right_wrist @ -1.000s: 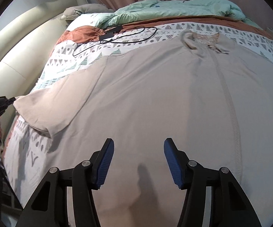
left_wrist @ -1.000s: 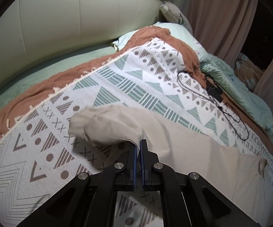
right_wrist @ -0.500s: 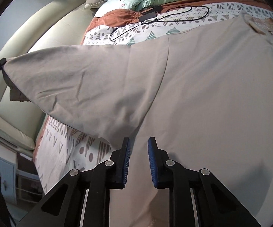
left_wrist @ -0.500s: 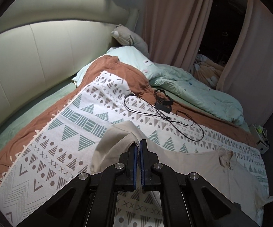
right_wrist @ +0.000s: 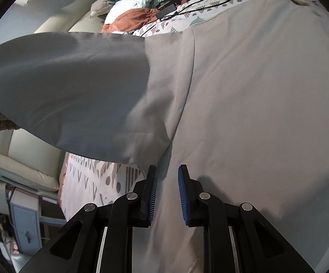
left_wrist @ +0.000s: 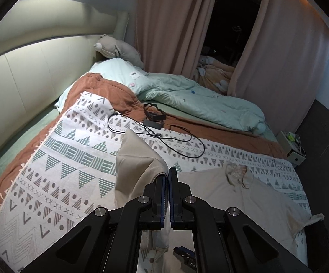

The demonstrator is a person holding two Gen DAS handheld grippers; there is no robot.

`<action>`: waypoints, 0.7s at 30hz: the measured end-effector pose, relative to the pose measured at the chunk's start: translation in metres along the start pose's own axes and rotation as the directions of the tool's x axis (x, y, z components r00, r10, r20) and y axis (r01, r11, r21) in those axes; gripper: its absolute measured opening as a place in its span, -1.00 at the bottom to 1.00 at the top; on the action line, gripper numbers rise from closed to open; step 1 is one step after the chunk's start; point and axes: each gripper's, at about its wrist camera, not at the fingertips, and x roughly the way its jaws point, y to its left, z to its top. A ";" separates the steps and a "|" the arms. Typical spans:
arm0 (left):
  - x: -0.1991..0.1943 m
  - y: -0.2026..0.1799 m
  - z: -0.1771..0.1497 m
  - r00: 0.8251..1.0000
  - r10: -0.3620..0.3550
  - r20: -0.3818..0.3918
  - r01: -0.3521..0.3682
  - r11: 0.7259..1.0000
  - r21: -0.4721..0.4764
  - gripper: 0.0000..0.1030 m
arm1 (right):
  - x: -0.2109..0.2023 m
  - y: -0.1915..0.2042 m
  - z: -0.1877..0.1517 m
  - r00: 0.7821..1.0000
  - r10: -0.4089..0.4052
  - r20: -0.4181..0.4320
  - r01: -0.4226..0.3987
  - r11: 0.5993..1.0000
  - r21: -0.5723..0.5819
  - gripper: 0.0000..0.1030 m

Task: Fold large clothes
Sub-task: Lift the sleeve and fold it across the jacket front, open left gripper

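Pinching beige shirt (left_wrist: 244, 195) sleeve (left_wrist: 137, 159), left claw (left_wrist: 166, 177) clamped tight, sleeve lifted off patterned blanket (left_wrist: 73, 159). Right claw (right_wrist: 167, 177) partly open, empty, just above shirt body.

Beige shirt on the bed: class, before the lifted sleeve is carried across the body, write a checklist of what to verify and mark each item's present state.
1. Left gripper shut on the sleeve: ok, fabric is pinched between the closed fingers.
2. Sleeve lifted off the patterned blanket: ok, it hangs raised.
3. Right gripper holding the shirt: not ok, jaws are open above the fabric with nothing between them.
4. Shirt body flat: ok, it lies smooth with the collar in view.
5. Black cable off the shirt: ok, it lies on the blanket beyond it.
6. Far sleeve laid flat: cannot tell.
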 end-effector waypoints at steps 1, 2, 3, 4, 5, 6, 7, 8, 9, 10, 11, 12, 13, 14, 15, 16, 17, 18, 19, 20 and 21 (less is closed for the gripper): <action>0.001 -0.008 -0.002 1.000 -0.007 -0.005 0.007 1.000 0.006 -0.95 | -0.014 -0.003 -0.001 1.000 -0.001 0.015 0.001 1.000 0.004 -0.60; 0.001 -0.016 -0.004 1.000 -0.013 -0.010 0.013 1.000 0.014 -0.95 | -0.025 -0.006 -0.002 1.000 -0.005 0.031 0.005 1.000 0.008 -0.60; 0.002 -0.023 -0.006 1.000 -0.019 -0.013 0.019 1.000 0.021 -0.95 | -0.039 -0.010 -0.003 0.999 -0.011 0.051 0.010 1.000 0.014 -0.59; 0.003 -0.031 -0.008 1.000 -0.025 -0.017 0.025 0.999 0.028 -0.95 | -0.052 -0.014 -0.005 0.997 -0.016 0.071 0.014 1.000 0.021 -0.59; 0.005 -0.038 -0.011 0.999 -0.033 -0.022 0.033 0.999 0.032 -0.95 | -0.067 -0.020 -0.006 0.995 -0.019 0.097 0.016 0.999 0.034 -0.57; 0.006 -0.044 -0.013 0.999 -0.041 -0.027 0.042 0.999 0.035 -0.95 | -0.079 -0.026 -0.009 0.993 -0.022 0.115 0.017 0.999 0.044 -0.55; 0.008 -0.050 -0.016 0.998 -0.048 -0.033 0.050 0.998 0.038 -0.95 | -0.090 -0.032 -0.011 0.991 -0.027 0.133 0.020 0.998 0.055 -0.54; 0.009 -0.058 -0.019 0.998 -0.054 -0.039 0.056 0.998 0.042 -0.95 | -0.104 -0.039 -0.015 0.987 -0.033 0.157 0.023 0.997 0.068 -0.54; 0.012 -0.065 -0.021 0.997 -0.058 -0.047 0.061 0.997 0.044 -0.95 | -0.115 -0.045 -0.018 0.984 -0.040 0.175 0.027 0.997 0.077 -0.54; 0.014 -0.073 -0.024 0.996 -0.064 -0.054 0.066 0.997 0.051 -0.95 | -0.125 -0.050 -0.020 0.981 -0.048 0.189 0.032 0.996 0.085 -0.54; 0.016 -0.081 -0.027 0.996 -0.068 -0.061 0.071 0.996 0.059 -0.95 | -0.139 -0.058 -0.024 0.976 -0.059 0.209 0.039 0.994 0.098 -0.54; 0.018 -0.089 -0.030 0.995 -0.071 -0.068 0.076 0.995 0.068 -0.95 | -0.148 -0.065 -0.027 0.972 -0.067 0.224 0.044 0.993 0.109 -0.54; 0.021 -0.097 -0.033 0.994 -0.075 -0.075 0.081 0.994 0.076 -0.95 | -0.157 -0.072 -0.031 0.968 -0.078 0.238 0.051 0.991 0.120 -0.54; 0.023 -0.105 -0.036 0.993 -0.081 -0.084 0.088 0.993 0.084 -0.95 | -0.169 -0.081 -0.036 0.962 -0.094 0.257 0.060 0.989 0.137 -0.53; 0.026 -0.114 -0.040 0.992 -0.089 -0.092 0.098 0.991 0.092 -0.95 | -0.178 -0.089 -0.041 0.957 -0.108 0.270 0.069 0.986 0.151 -0.51; 0.029 -0.124 -0.044 0.990 -0.098 -0.099 0.108 0.989 0.100 -0.95 | -0.186 -0.097 -0.045 0.951 -0.123 0.282 0.078 0.983 0.166 -0.49; 0.032 -0.134 -0.048 0.989 -0.106 -0.107 0.118 0.987 0.110 -0.95 | -0.194 -0.106 -0.051 0.946 -0.140 0.294 0.088 0.979 0.184 -0.45; 0.035 -0.143 -0.053 0.987 -0.113 -0.116 0.127 0.984 0.121 -0.95 | -0.204 -0.115 -0.058 0.939 -0.158 0.305 0.096 0.973 0.208 -0.44; 0.039 -0.152 -0.057 0.985 -0.120 -0.127 0.137 0.982 0.131 -0.95 | -0.211 -0.123 -0.065 0.934 -0.165 0.316 0.094 0.969 0.228 -0.44; 0.043 -0.161 -0.062 0.982 -0.129 -0.141 0.148 0.979 0.138 -0.95 | -0.222 -0.133 -0.074 0.925 -0.172 0.338 0.084 0.962 0.258 -0.44; 0.047 -0.171 -0.067 0.977 -0.139 -0.160 0.162 0.976 0.144 -0.95 | -0.230 -0.141 -0.081 0.917 -0.180 0.355 0.079 0.957 0.281 -0.42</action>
